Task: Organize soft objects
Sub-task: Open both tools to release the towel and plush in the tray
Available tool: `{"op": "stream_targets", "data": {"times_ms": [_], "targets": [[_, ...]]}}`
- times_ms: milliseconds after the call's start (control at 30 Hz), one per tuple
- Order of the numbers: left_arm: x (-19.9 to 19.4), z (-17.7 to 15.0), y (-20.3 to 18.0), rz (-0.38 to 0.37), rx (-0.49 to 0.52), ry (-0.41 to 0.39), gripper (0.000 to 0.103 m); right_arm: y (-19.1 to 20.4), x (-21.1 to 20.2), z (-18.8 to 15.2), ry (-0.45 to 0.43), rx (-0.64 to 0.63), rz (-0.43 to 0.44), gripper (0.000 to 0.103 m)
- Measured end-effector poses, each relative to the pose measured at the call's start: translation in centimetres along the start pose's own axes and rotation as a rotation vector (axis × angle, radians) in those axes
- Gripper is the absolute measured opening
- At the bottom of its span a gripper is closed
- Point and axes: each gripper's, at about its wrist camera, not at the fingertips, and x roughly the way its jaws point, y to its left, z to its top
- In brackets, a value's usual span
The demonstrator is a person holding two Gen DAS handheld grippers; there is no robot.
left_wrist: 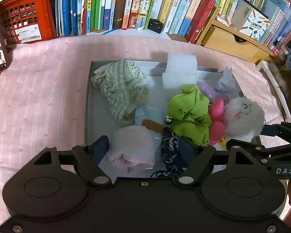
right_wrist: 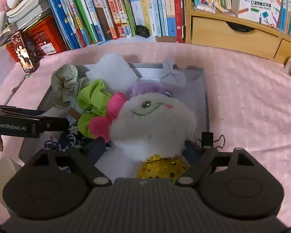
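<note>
Both tools are held low over a grey tray (left_wrist: 88, 97) that lies on a pink-covered surface in front of a row of books (left_wrist: 126, 3).

The left hand-held gripper (left_wrist: 145, 147) points forward and down into the near part of the tray. Its fingers are spread wide. Between them lie a pale pink cloth (left_wrist: 132, 145) and a dark blue patterned cloth (left_wrist: 171, 151); the right finger seems to rest against the blue cloth, and nothing is pinched.

The right hand-held gripper (right_wrist: 145, 149) comes in on the right side of the tray, also tilted down. Its fingers are spread as well, one at each side of a white plush toy (right_wrist: 155, 124) with a pink bow. Whether they press the toy, I cannot tell. A yellow sequin piece (right_wrist: 163, 168) sits under the toy, close to the gripper body.

The other soft things are in the tray too: a green striped cloth (left_wrist: 122, 89), a bright green cloth (left_wrist: 190, 112), a white foam block (left_wrist: 179, 70) and a light blue cloth (left_wrist: 148, 114).
</note>
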Motion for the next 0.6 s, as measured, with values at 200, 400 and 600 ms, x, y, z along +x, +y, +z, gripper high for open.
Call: {"op": "stream_targets", "data": {"times_ms": [200, 400, 600], "targets": [[-0.9, -0.3, -0.6, 0.012, 0.021, -0.023, 0.078, 0.2, -0.9, -0.1, -0.020, -0.009, -0.008, 0.092], [-2.2, -0.6, -1.4, 0.023, 0.040, -0.055, 0.079, 0.8, -1.7, -0.3, -0.040, -0.028, -0.015, 0.094], [-3.4, -1.2, -2.1, 0.039, 0.060, -0.090, 0.081, 1.4, -2.6, -0.4, -0.061, -0.049, -0.023, 0.095]]}}
